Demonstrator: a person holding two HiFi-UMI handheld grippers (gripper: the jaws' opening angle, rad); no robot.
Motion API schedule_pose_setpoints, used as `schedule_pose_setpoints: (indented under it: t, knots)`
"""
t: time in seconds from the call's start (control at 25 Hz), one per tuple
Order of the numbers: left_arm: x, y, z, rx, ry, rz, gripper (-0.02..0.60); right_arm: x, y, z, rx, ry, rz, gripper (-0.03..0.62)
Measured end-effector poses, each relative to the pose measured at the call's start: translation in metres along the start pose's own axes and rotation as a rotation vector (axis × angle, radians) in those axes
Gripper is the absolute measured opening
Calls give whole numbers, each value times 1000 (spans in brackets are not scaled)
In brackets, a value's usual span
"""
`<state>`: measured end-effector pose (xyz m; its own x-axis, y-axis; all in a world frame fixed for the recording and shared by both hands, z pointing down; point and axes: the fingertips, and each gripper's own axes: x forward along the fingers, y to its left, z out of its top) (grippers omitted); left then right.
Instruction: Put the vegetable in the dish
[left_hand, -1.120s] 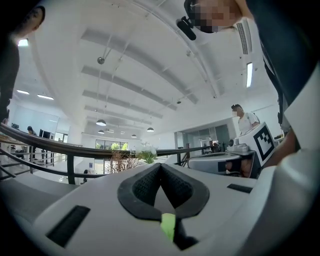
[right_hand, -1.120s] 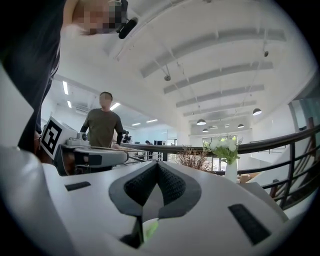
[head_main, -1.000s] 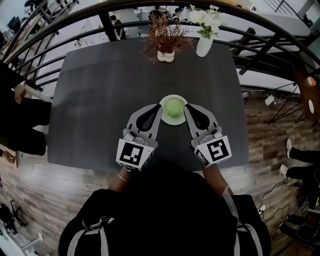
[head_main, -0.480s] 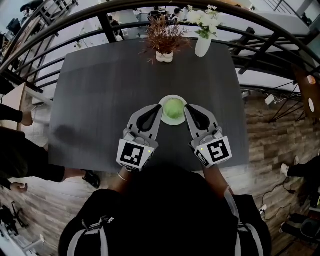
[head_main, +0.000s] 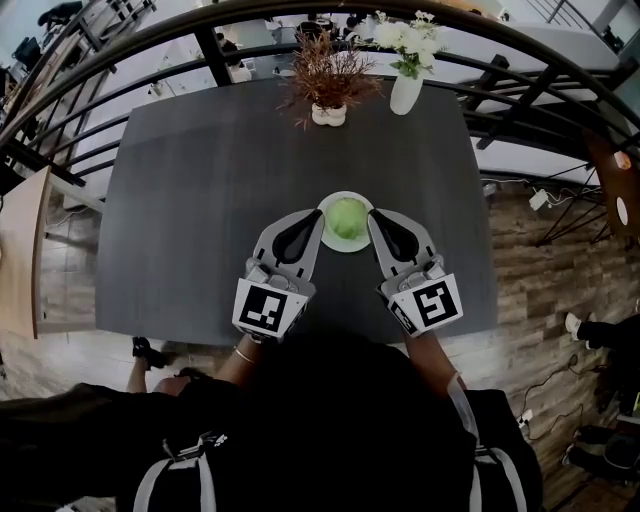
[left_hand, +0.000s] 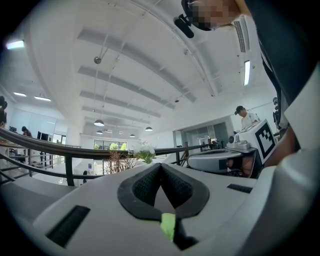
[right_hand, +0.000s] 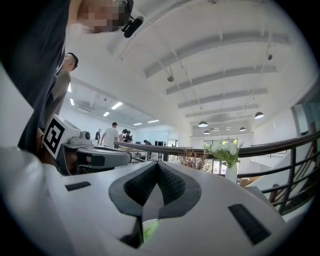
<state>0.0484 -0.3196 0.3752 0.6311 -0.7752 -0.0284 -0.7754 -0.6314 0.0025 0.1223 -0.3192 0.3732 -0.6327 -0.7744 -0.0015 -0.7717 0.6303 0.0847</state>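
Vegetable (head_main: 347, 217) seated in dish (head_main: 331, 240) on bench (head_main: 200, 190). Left claw (head_main: 313, 214) and right claw (head_main: 377, 214) held closed, nothing gripped, flanking dish.

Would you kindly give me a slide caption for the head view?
A round green vegetable sits in a white dish on a dark table, flanked by left gripper and right gripper, both shut.

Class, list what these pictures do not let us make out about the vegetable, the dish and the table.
- Round green vegetable: its kind; head view, too small.
- Small white dish: gripper views, almost wholly hidden behind left gripper and right gripper.
- Dark table: near edge's middle; head view, covered by the person's dark top.
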Motion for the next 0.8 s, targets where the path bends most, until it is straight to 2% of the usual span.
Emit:
schedule_pose_setpoints:
  t: [0.36,0.68,0.8]
  knots:
    - [0,1,-2,17,-7,-4,3,1,3,0,-12,-5,7,6]
    - [-1,-1,-2,-7,6,5,3,0,4,1,8,-17,10,6]
    - [-1,-2,-2,25,-9,-8,3,-1,5,3,9,-21,12,7]
